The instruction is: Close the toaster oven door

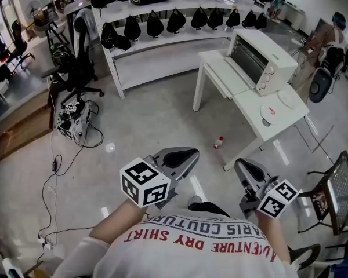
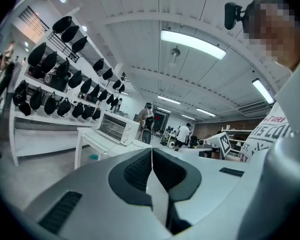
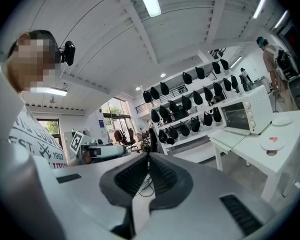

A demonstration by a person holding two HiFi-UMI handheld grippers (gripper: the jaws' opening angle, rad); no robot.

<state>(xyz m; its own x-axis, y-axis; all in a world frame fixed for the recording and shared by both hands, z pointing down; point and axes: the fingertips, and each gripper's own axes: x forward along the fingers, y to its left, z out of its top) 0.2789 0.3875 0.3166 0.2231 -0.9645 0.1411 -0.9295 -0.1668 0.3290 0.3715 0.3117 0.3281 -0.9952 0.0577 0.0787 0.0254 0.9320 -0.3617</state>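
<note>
A white toaster oven [image 1: 262, 61] stands on a white table [image 1: 252, 109] across the room, well away from both grippers. Its glass door [image 1: 227, 77] hangs open and lies flat toward the left. The oven also shows small in the left gripper view [image 2: 116, 128] and in the right gripper view [image 3: 249, 115]. My left gripper [image 1: 188, 153] and right gripper [image 1: 242, 165] are held out over the floor in front of the person. Both are shut with nothing between the pads [image 2: 140, 169] [image 3: 160, 174].
A white plate [image 1: 272, 113] lies on the table in front of the oven. A red-capped bottle [image 1: 218, 142] stands on the floor by the table leg. White shelves with black bags [image 1: 174, 22] line the back. An office chair [image 1: 81, 68] and cables [image 1: 72, 120] are at the left, a mesh chair [image 1: 342, 190] at the right.
</note>
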